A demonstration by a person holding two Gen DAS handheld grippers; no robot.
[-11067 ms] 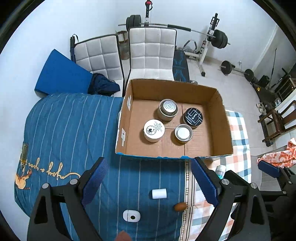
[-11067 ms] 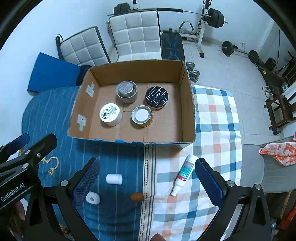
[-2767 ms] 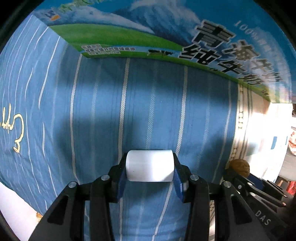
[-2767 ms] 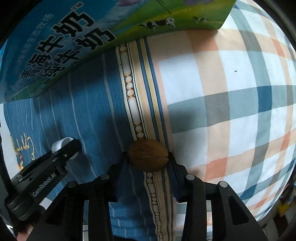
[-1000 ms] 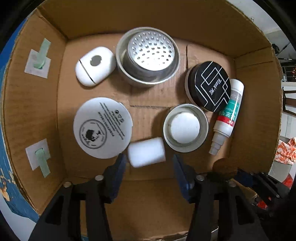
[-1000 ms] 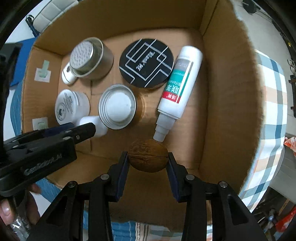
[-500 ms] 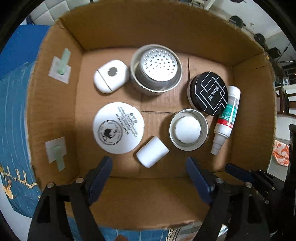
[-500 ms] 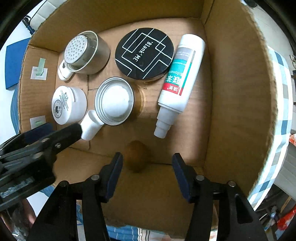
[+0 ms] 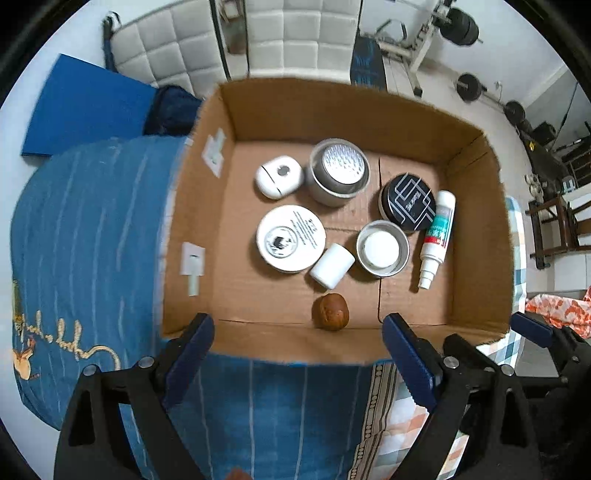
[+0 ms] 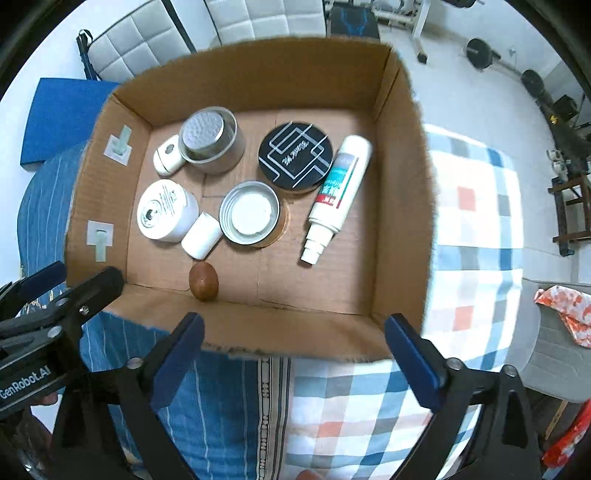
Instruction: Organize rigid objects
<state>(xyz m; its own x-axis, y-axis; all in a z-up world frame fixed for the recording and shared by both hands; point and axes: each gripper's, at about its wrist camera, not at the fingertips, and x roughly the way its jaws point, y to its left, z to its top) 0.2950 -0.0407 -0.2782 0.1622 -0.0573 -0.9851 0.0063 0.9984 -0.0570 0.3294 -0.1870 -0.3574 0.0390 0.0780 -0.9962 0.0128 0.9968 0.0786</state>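
An open cardboard box (image 9: 476,236) (image 10: 402,192) lies on the bed. Inside lie a white cylinder (image 9: 331,265) (image 10: 201,234), a brown walnut (image 9: 331,311) (image 10: 203,280), a white spray bottle (image 9: 436,238) (image 10: 334,192), a white earbud case (image 9: 277,176) (image 10: 167,154), a white jar (image 9: 291,238) (image 10: 166,210), a perforated metal tin (image 9: 339,170) (image 10: 211,138), an open tin (image 9: 382,248) (image 10: 253,212) and a black round tin (image 9: 407,201) (image 10: 294,156). My left gripper (image 9: 297,360) is open and empty, above the box's near wall. My right gripper (image 10: 293,354) is open and empty there too.
The bed has a blue striped cover (image 9: 92,236) on the left and a checked cover (image 10: 476,229) on the right. Two white padded chairs (image 9: 236,40) stand behind the box. Gym weights (image 9: 458,26) are at the back right. A dark wooden chair (image 9: 554,229) stands right.
Both grippers have pulled back and up from the box, open. The white cylinder and the walnut, released about a second ago, lie on the box floor.
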